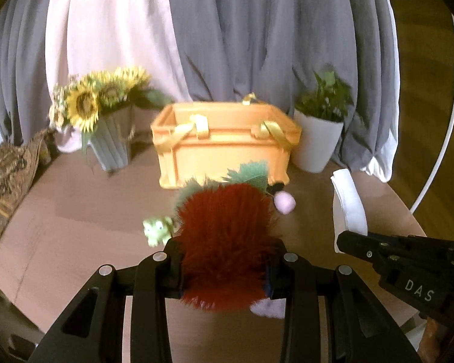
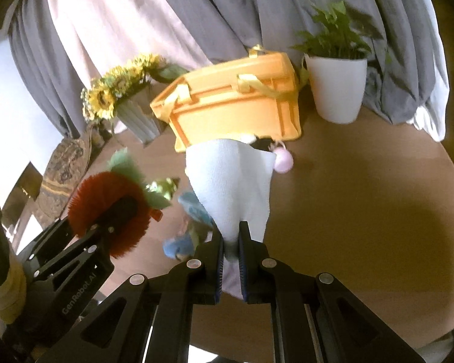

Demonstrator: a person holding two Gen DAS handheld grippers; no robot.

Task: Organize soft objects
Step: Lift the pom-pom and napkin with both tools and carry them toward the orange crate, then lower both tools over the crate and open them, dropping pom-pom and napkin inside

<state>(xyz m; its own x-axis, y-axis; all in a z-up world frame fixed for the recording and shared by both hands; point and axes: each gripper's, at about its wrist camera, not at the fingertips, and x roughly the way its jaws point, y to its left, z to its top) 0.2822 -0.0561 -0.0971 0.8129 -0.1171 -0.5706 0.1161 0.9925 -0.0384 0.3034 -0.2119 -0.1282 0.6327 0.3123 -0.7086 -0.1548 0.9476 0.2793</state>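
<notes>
Round brown table (image 1: 75, 211): one yellow basket (image 1: 224, 148), two potted plants, five soft toys.

Showing warm, uneven daylight, brightest at left edge behind curtains (image 1: 257, 30). Blurring sunflowers (image 1: 84, 103), potted plant (image 1: 327, 96), green toy (image 1: 157, 227). Casting soft shadows across brown table (image 2: 363, 196). Bending heavily toward dark fisheye corners, washing out white cloth (image 2: 233, 181).
</notes>
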